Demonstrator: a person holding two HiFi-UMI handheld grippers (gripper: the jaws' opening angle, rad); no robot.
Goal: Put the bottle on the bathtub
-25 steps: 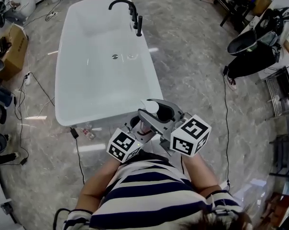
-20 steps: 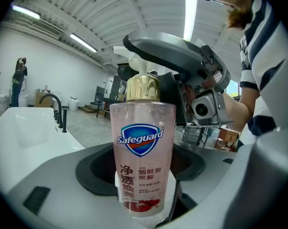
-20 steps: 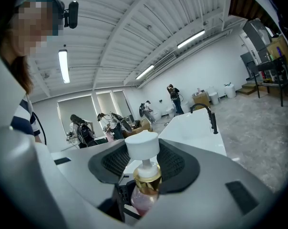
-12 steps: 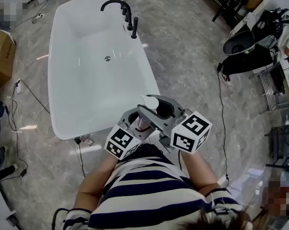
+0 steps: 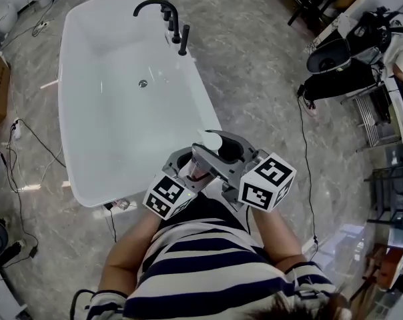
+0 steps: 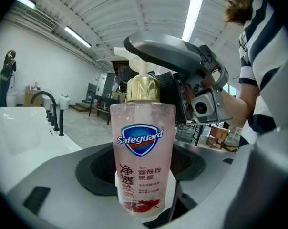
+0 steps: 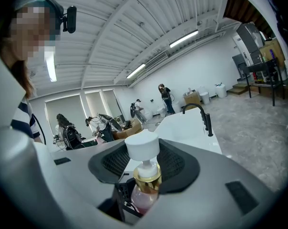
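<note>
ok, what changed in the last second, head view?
The person stepped closer to the bathtub: its near rim has slid down the head view and is now level with the left gripper. Unchanged: the bottle is still upright, clamped between the left gripper and the right gripper, by the tub's near right corner. Nothing was let go.

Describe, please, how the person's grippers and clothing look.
The left gripper and right gripper are grey, with broad curved jaws lined by black textured pads. Each carries a white cube bearing black square markers. The person wears a navy-and-white striped shirt.
</note>
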